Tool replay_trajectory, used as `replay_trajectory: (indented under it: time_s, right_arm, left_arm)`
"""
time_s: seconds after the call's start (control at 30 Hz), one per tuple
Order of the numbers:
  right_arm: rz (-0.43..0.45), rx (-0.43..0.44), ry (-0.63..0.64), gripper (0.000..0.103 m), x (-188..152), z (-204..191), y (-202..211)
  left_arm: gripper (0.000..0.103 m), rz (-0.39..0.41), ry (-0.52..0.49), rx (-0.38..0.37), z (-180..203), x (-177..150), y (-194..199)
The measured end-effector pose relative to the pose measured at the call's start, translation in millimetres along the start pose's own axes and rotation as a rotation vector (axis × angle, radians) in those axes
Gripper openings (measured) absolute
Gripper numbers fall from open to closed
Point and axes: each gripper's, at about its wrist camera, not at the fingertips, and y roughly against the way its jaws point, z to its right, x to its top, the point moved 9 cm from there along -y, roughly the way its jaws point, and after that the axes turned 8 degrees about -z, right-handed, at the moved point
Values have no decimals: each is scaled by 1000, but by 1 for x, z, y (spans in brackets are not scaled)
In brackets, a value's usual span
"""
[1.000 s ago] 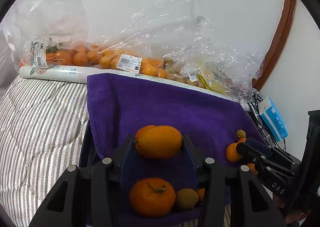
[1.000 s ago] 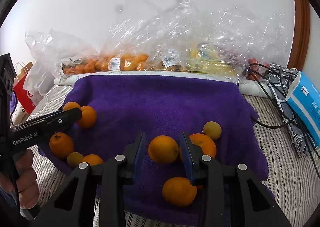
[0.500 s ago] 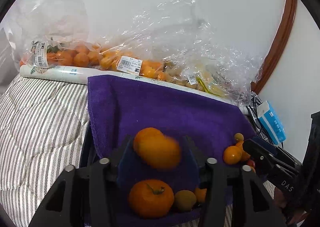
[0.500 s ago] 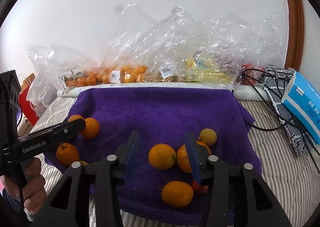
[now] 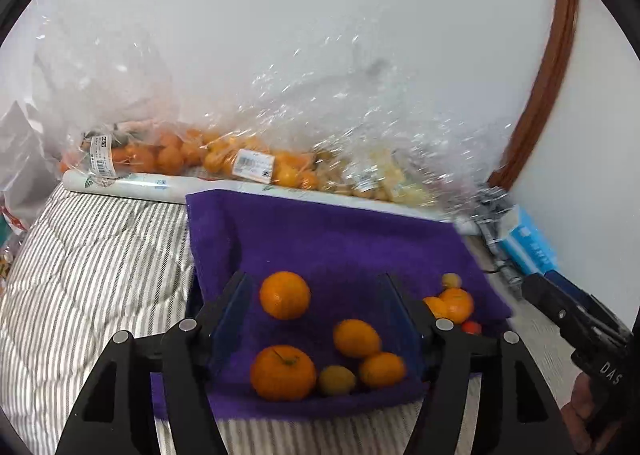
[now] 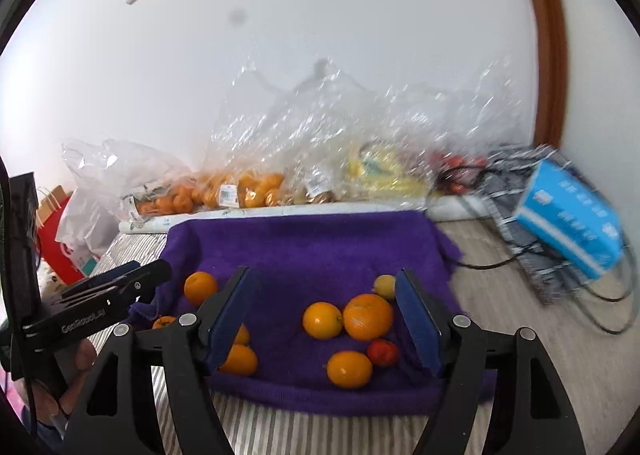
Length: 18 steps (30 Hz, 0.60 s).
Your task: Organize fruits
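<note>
A purple towel (image 5: 332, 239) lies on a striped cover with loose fruit on it. My left gripper (image 5: 318, 297) hovers above its left group, jaws opening and nothing pressed between the pads: an orange (image 5: 285, 295), another orange (image 5: 356, 338), a stemmed mandarin (image 5: 282, 373) and a small yellowish fruit (image 5: 336, 379). My right gripper (image 6: 324, 299) hangs above the right group, jaws also opening and empty: an orange (image 6: 322, 320), a bigger orange (image 6: 368, 317), a small red fruit (image 6: 383, 351) and a yellow fruit (image 6: 385, 287). The purple towel (image 6: 304, 251) also fills the right wrist view.
Clear plastic bags of oranges (image 5: 224, 159) and yellow fruit (image 6: 380, 171) line the wall behind a white roll (image 5: 152, 185). A blue tissue box (image 6: 568, 219) and black cables (image 6: 600, 295) lie to the right. A red bag (image 6: 56, 251) stands at the left.
Both grippers let go of the oranges they held, opened wide and rose back from the towel. The released oranges now lie on the cloth.
</note>
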Motion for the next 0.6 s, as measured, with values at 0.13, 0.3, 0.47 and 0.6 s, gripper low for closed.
replay_trajectory:
  time_s: [0.13, 0.3, 0.47, 0.6]
  right_arm:
    - [7, -26, -19, 77, -11, 2, 36]
    - [3, -3, -72, 77, -35, 2, 82]
    - [0, -17, -81, 75, -50, 0, 119]
    - [28, -64, -49, 78, -58, -4, 144]
  left_arm:
    - [64, 20, 0, 5, 4, -14, 36]
    - [64, 9, -13, 29, 10, -32, 76]
    - [73, 45, -57, 52, 24, -52, 116]
    - [83, 77, -77, 45, 36, -67, 145]
